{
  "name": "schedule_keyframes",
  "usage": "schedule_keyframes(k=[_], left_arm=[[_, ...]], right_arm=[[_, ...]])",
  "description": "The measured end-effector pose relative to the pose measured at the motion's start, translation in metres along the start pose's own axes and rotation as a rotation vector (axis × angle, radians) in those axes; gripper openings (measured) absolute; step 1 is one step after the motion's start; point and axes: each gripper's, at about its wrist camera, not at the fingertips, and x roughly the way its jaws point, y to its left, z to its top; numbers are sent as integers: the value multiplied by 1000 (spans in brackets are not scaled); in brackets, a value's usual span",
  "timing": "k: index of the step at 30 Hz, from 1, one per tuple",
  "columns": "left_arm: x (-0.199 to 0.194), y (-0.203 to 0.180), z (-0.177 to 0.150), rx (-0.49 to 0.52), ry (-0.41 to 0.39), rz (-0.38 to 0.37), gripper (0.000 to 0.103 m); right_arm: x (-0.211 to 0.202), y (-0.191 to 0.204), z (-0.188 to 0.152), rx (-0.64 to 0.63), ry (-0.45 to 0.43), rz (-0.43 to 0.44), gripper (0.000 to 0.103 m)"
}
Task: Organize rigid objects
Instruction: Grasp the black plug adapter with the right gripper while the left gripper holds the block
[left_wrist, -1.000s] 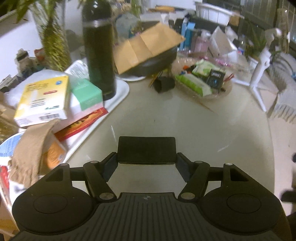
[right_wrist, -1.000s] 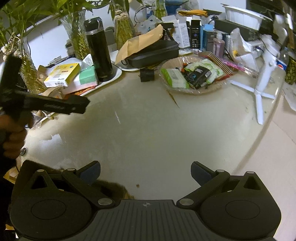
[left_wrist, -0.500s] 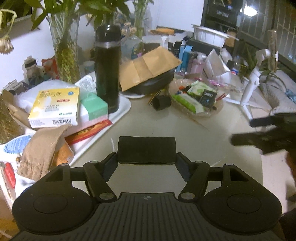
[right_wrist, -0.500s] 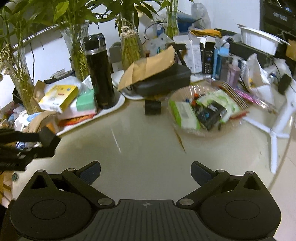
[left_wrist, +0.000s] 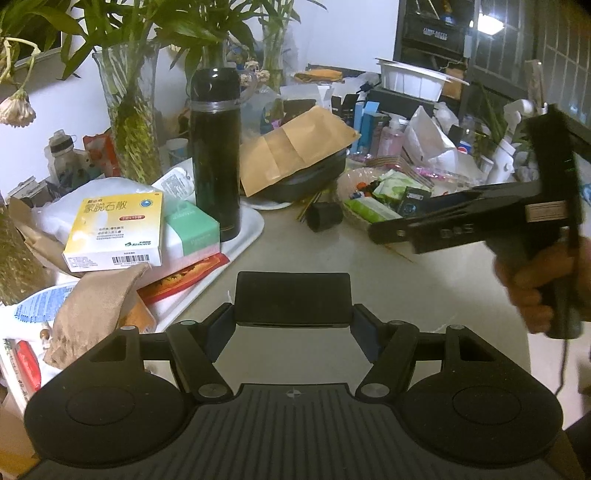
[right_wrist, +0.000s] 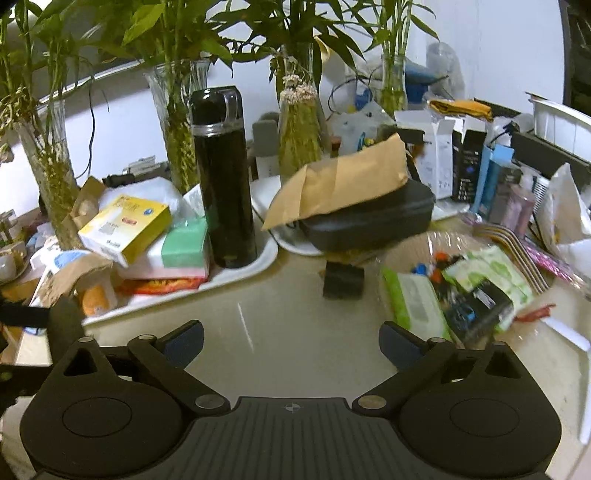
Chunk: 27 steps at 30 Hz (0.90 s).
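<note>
Two grippers hang over a pale round table (left_wrist: 443, 295) crowded along its far side. Largest of the things on it is the white tray (right_wrist: 236, 275) at the left, carrying a heap of boxes and a tall black flask (right_wrist: 223, 177) that stands upright at the tray's right end. Behind the tray rise glass vases of green stems (right_wrist: 177, 122) against the white wall. To the right of the tray a black zip case (right_wrist: 369, 218) lies on a white plate, with a brown paper envelope (right_wrist: 343, 181) draped across its top. Further right a clear shallow dish (right_wrist: 476, 295) holds wipe packets and small dark packages.

On the tray, a yellow medicine box (left_wrist: 118, 232) rests tilted on top of a mint-green box (left_wrist: 194, 230), which lies just beside the flask's base. A tan cloth (left_wrist: 92, 306) slumps at the tray's near end.

The left gripper (left_wrist: 293, 325) has its fingers about half closed on a flat black rectangular object (left_wrist: 293, 299), one blue pad pressing on each end, above bare tabletop. The right gripper (right_wrist: 291, 341) is seen from the side in the left view, gripped by a hand (left_wrist: 535, 291); its jaws stand wide and have just been closing a little, with nothing between them.

Smallest, a short black cylinder (right_wrist: 343, 282) lies on the table just in front of the zip case, between tray and dish.
</note>
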Motion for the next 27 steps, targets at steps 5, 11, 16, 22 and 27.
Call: schedule_keyframes(k=[5, 11, 16, 22, 27], left_arm=[[1, 0, -1, -6, 7, -7, 67], [0, 0, 1, -15, 11, -18, 67], [-1, -4, 2, 1, 14, -27, 67], [-2, -3, 5, -14, 17, -48, 67], [-3, -4, 7, -14, 17, -51, 67]], right_arm=[[26, -7, 1, 10, -16, -12, 89], [58, -17, 1, 36, -12, -19, 80], [83, -25, 4, 42, -7, -32, 77], [110, -43, 8, 94, -4, -50, 70], [127, -49, 11, 118, -14, -56, 67]])
